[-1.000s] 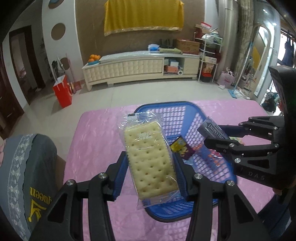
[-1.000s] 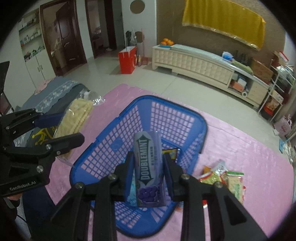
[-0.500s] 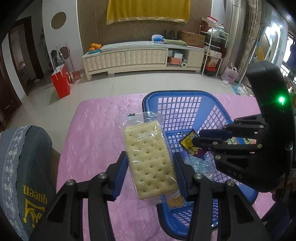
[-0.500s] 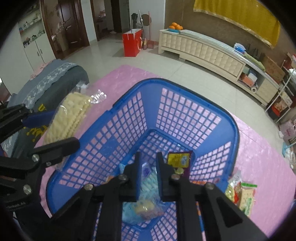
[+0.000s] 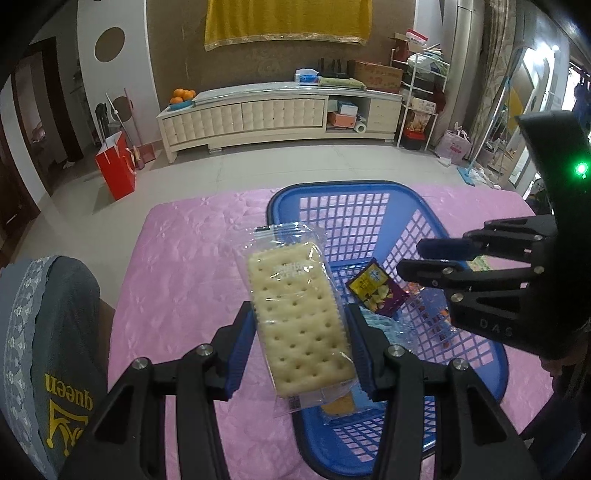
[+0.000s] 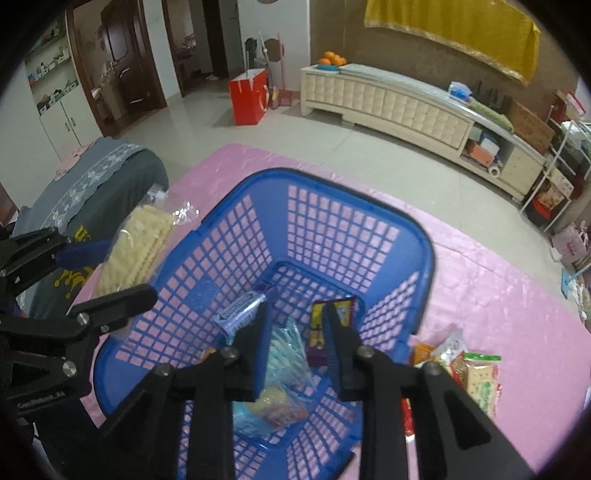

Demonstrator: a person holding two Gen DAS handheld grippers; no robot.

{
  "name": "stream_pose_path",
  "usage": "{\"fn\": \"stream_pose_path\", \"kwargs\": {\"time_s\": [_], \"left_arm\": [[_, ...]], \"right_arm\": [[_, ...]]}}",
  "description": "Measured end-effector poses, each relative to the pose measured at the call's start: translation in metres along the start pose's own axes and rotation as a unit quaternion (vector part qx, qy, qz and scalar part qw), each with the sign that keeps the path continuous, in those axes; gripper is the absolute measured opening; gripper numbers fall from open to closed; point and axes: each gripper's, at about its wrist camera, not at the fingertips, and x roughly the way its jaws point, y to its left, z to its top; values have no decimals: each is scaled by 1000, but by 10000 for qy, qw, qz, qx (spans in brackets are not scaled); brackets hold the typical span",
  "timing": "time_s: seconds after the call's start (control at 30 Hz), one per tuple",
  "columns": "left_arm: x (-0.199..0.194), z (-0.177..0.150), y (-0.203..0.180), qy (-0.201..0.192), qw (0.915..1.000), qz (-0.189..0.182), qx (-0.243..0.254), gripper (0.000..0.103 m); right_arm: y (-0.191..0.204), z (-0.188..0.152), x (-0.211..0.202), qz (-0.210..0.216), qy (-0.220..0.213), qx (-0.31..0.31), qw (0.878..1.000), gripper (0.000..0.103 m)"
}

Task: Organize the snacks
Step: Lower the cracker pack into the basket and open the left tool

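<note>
A pale tiled floor (image 5: 295,166) runs back to a long cream cabinet with tufted fronts (image 5: 258,118), set against a brown wall where a yellow cloth (image 5: 286,22) hangs, and a bowl of oranges (image 5: 181,96) stands on the cabinet's left end. A red paper bag (image 5: 115,168) stands on the floor near the white wall with round brown discs (image 5: 109,41), and a wire rack (image 5: 421,96) crowded with boxes fills the right side. Dark wooden doors (image 6: 118,62) open at the far left, beside white cupboards (image 6: 61,110), and a grey blanket with a lace border (image 6: 96,177) lies over a seat close by.
</note>
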Motion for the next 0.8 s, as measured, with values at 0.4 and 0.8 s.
{"fn": "stream_pose_path", "kwargs": {"time_s": [0.4, 0.8], "left_arm": [[-6, 9, -30, -46, 9996, -188, 211, 46], [24, 17, -49, 241, 9984, -393, 321, 47]], "right_arm": [[-23, -14, -25, -352, -191, 176, 9990, 72], [-52, -32, -11, -479, -22, 621, 9969, 81]]}}
